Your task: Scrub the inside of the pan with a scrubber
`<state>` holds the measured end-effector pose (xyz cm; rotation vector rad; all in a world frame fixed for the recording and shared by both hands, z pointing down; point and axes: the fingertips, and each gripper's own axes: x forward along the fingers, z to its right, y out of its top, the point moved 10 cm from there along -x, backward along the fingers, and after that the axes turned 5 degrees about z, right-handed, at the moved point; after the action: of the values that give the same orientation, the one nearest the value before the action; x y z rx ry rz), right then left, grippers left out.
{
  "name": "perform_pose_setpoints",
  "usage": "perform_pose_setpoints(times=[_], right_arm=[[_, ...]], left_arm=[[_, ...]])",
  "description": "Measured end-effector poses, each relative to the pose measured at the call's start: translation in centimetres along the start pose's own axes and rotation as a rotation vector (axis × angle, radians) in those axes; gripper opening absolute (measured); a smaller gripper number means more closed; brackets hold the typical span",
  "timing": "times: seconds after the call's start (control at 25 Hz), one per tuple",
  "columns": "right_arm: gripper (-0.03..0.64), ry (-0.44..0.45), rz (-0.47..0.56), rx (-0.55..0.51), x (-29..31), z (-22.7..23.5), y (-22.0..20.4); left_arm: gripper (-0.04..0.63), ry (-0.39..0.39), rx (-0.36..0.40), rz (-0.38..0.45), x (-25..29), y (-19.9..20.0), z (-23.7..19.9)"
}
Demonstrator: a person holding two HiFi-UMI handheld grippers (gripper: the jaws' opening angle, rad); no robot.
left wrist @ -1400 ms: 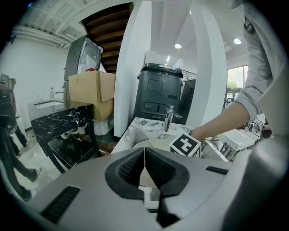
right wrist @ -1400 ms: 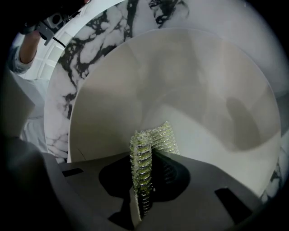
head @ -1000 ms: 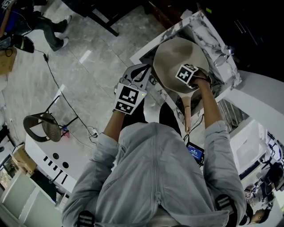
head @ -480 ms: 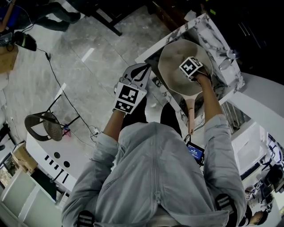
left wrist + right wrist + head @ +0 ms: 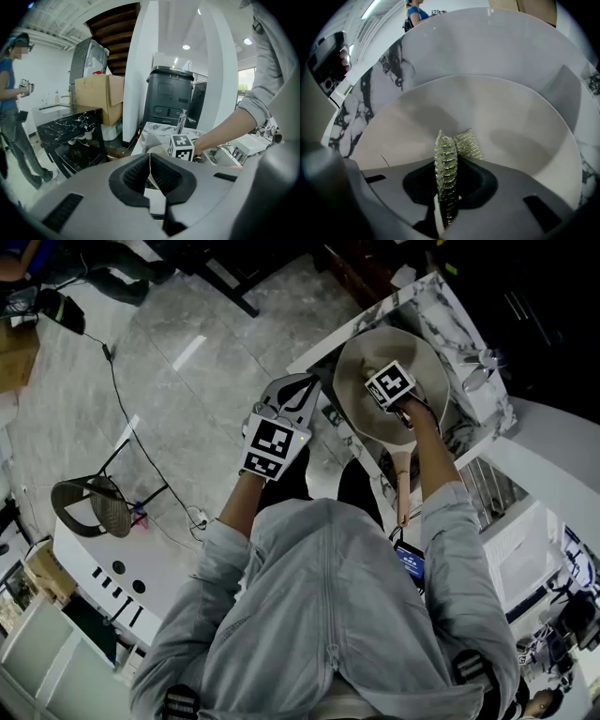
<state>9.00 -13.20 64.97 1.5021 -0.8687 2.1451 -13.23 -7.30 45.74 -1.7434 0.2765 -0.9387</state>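
A beige pan (image 5: pixel 412 352) lies over the marble-edged sink (image 5: pixel 473 381), its long handle (image 5: pixel 401 488) pointing back toward the person. My right gripper (image 5: pixel 388 384) is down inside the pan, and its marker cube hides the jaws in the head view. In the right gripper view this gripper (image 5: pixel 449 164) is shut on a yellow-green scrubber (image 5: pixel 446 168), whose folded end touches the pan's pale inside (image 5: pixel 511 122). My left gripper (image 5: pixel 298 397) hangs left of the pan over the floor, apart from it. In its own view the left gripper (image 5: pixel 150 161) has its jaws closed together with nothing gripped.
A faucet (image 5: pixel 483 357) stands at the sink's right rim. White counter (image 5: pixel 539 521) runs to the right. A round chair (image 5: pixel 94 507) and a floor cable (image 5: pixel 131 427) lie at left. A black bin (image 5: pixel 168 98), a cardboard box (image 5: pixel 98 96) and a standing person (image 5: pixel 14 103) show beyond.
My right gripper has slid a little to the left across the pan's inside with the scrubber. The left gripper has stayed where it was.
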Motion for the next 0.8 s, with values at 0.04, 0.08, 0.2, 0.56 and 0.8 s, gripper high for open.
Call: perform_pose_setpoints(times=[0.04, 0.08, 0.2, 0.56, 0.8], right_arm=[[0.081, 0.009, -0.003, -0.006, 0.0, -0.3, 0.1], [0.081, 0.023, -0.003, -0.005, 0.1, -0.6, 0.3], [0.081, 0.098, 0.008, 0.041, 0.4, -1.9, 0.5], [0.081, 0.402, 0.132, 0.316, 0.3, -3.7, 0.8], [0.081, 0.49, 0.237, 0.399, -0.9, -4.4, 1.8]], left_arm=[[0.025, 0.002, -0.001, 0.002, 0.0, 0.1, 0.0], [0.023, 0.004, -0.001, 0.003, -0.1, 0.1, 0.0], [0.023, 0.006, -0.005, 0.004, -0.2, 0.1, 0.1], [0.024, 0.003, -0.011, 0.026, -0.3, 0.3, 0.4], [0.023, -0.001, -0.008, 0.032, -0.8, 0.2, -0.2]])
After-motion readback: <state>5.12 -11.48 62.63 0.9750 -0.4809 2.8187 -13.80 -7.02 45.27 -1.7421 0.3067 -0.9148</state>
